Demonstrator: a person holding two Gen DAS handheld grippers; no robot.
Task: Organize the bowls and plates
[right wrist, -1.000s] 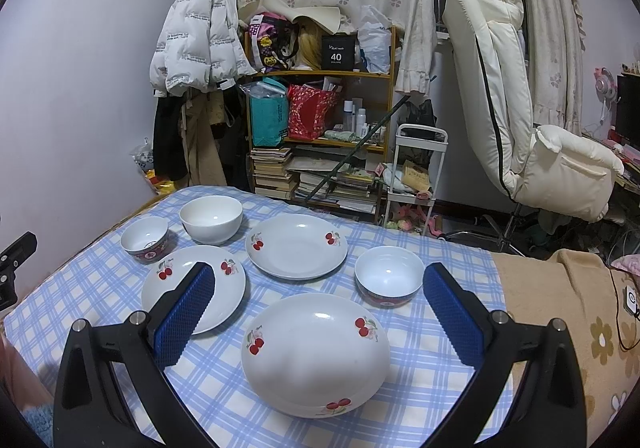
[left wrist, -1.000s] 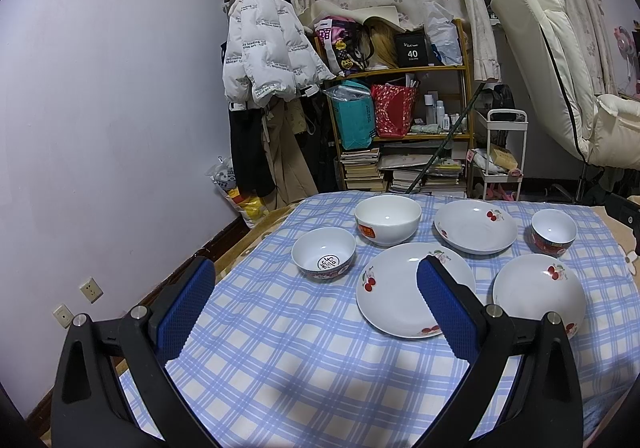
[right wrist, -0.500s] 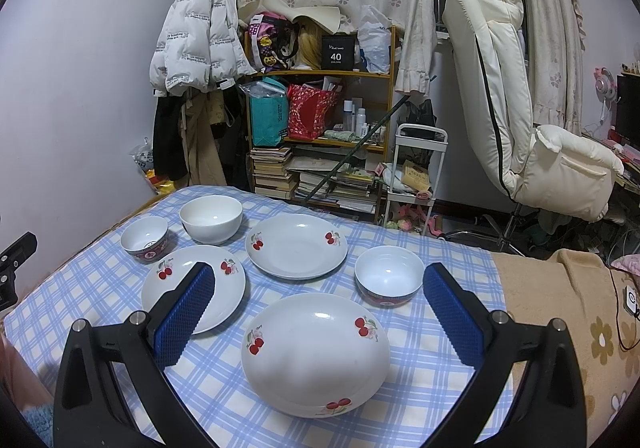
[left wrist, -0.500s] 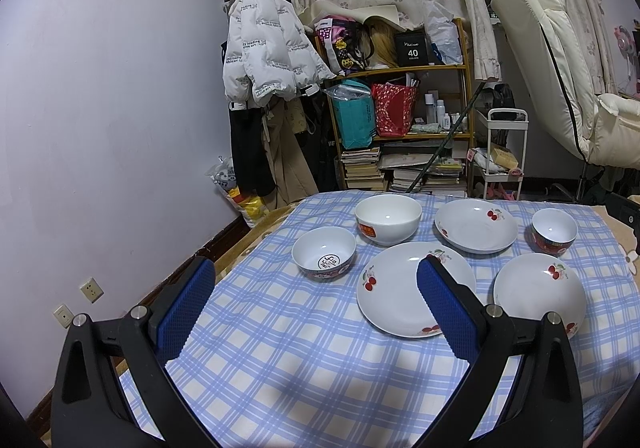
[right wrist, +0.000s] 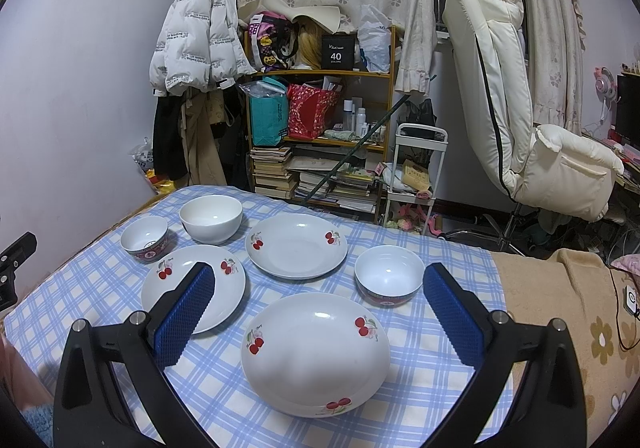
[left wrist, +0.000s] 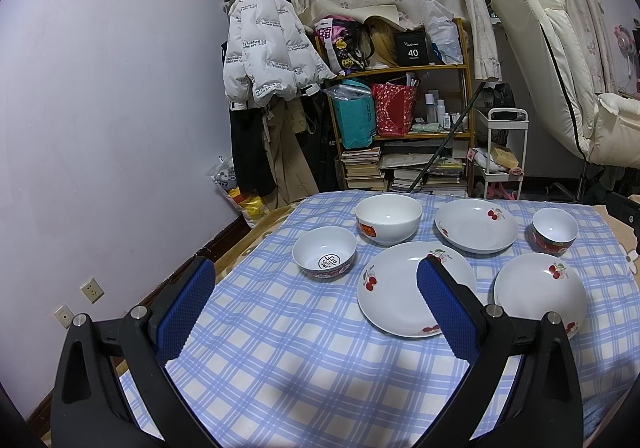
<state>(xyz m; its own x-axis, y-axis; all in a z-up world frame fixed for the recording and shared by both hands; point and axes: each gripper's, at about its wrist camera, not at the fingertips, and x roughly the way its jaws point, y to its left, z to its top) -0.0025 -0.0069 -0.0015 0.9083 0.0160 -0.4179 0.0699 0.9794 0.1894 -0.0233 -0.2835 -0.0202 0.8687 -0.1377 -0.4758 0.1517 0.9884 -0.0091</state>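
Observation:
Three white cherry-print plates lie on the blue checked cloth: a near plate (right wrist: pixel 316 352), a left plate (right wrist: pixel 194 290) and a far plate (right wrist: pixel 296 246). A plain white bowl (right wrist: pixel 211 218) stands at the back left, with a patterned bowl (right wrist: pixel 145 238) beside it and another patterned bowl (right wrist: pixel 389 280) on the right. My right gripper (right wrist: pixel 319 312) hangs open above the near plate. My left gripper (left wrist: pixel 316 306) is open over bare cloth, behind the patterned bowl (left wrist: pixel 324 258) and the left plate (left wrist: pixel 404 288). Neither gripper holds anything.
The checked cloth (left wrist: pixel 280 360) covers the table, and a tan floral blanket (right wrist: pixel 560 308) lies along its right side. Beyond the table stand a cluttered shelf (right wrist: pixel 320 128), a white trolley (right wrist: pixel 416 168), a hanging white jacket (right wrist: pixel 200 36) and a cream reclining chair (right wrist: pixel 520 108).

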